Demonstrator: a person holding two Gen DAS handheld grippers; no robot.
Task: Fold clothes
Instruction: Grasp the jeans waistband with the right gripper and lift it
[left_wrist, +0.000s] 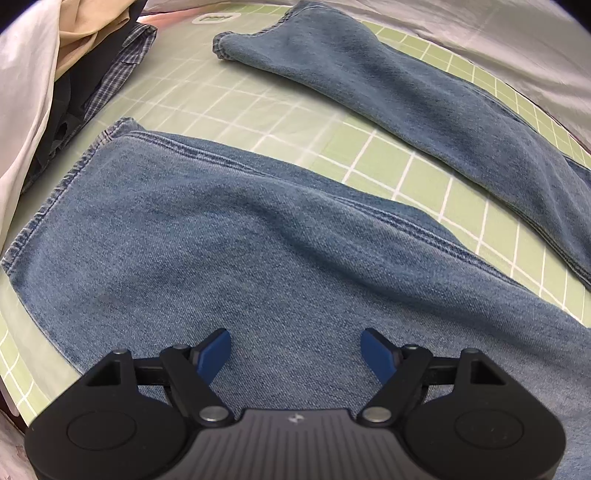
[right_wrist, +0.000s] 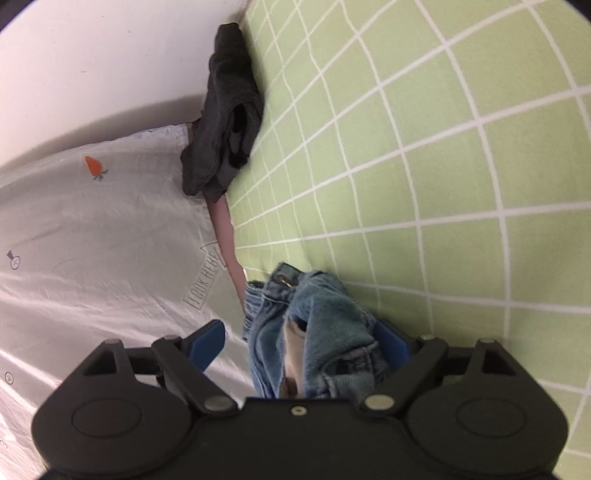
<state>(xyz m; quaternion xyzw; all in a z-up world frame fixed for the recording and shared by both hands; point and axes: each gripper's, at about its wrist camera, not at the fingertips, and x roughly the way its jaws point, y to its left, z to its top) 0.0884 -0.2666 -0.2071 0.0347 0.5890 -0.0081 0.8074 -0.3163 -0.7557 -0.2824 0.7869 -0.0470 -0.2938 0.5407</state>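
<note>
- Slippage at the waistband (right_wrist: 295, 291): right tool (right_wrist: 301, 332) spread wide around the bunched denim, one pad touching cloth, the other standing clear of it, so nothing pinched yet. Lifting or dragging now would likely leave the bunch behind on the bed sheet (right_wrist: 424, 147).
- Thick, uneven wad between those pads, with pocket lining showing. Closing on only the outer layers could let the inner ones drop out mid-fold.
- Left tool (left_wrist: 293, 336) also spread, holding nothing, poised steeply over the near leg of the jeans (left_wrist: 258, 240), which lie flat on the green checked sheet. Pinching here, in the middle of the panel, would probably raise a ridge, not a clean edge.
- Legs well apart, far leg (left_wrist: 406, 96) angled away. Folding at the waist before bringing them together risks a crooked stack with hems misaligned.
- Ripples across the near leg. Left unsmoothed, likely to be pressed into the fold.
- Pile of other clothes (left_wrist: 74, 74) just beside the near hem. Sweeping that leg sideways could snag or drag the pile.
- Dark garment (right_wrist: 229, 110) and white quilt (right_wrist: 110, 240) near the bed's edge on the waist side. Pulling the jeans that way could push them off the sheet.
</note>
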